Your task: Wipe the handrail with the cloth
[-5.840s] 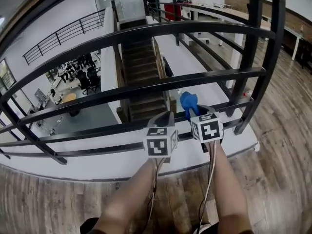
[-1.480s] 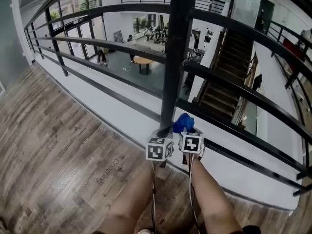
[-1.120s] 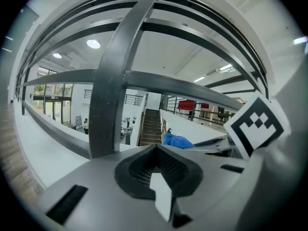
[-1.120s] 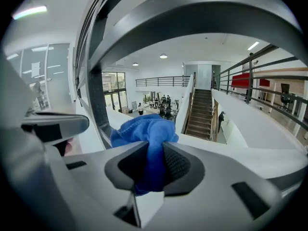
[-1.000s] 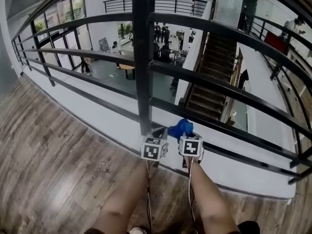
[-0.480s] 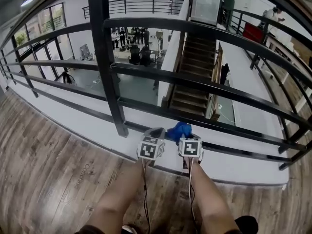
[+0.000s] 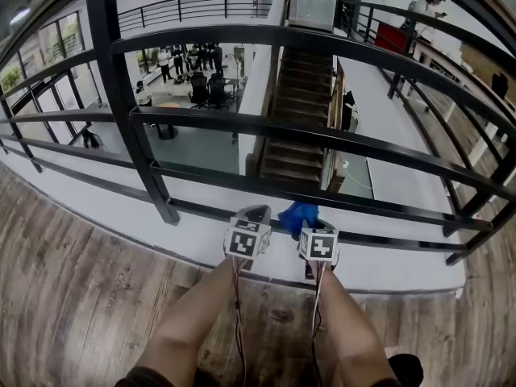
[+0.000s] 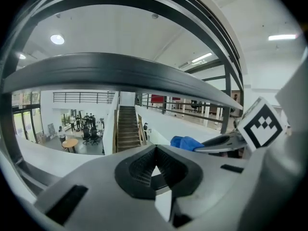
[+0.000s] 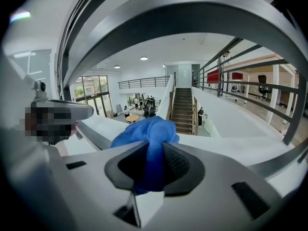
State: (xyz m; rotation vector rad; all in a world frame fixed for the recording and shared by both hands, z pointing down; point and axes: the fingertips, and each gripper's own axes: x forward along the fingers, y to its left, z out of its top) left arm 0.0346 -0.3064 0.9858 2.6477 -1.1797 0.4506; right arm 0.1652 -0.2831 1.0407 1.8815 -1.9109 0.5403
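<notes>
A blue cloth (image 7: 297,216) is pinched in my right gripper (image 7: 310,230), bunched up above the jaws (image 9: 149,143). It hangs low, near the bottom bars of a black metal railing (image 7: 306,136). The railing's wooden-topped handrail (image 7: 463,10) runs overhead, across the top of the head view. My left gripper (image 7: 256,220) sits just left of the right one, shut with nothing between its pads (image 8: 155,166). From the left gripper view the cloth (image 8: 186,142) shows to the right, beside the right gripper's marker cube (image 8: 262,125).
A black railing post (image 7: 133,127) stands to the left. Beyond the bars is an open drop to a lower floor with a staircase (image 7: 290,127), desks and people (image 7: 185,63). Wooden floor (image 7: 72,297) lies underfoot. A person (image 7: 427,2) stands on the far walkway.
The view has swung to the right along the railing: the post has slid from centre to left. Both grippers stay low and together, the cloth still held in the right one.
</notes>
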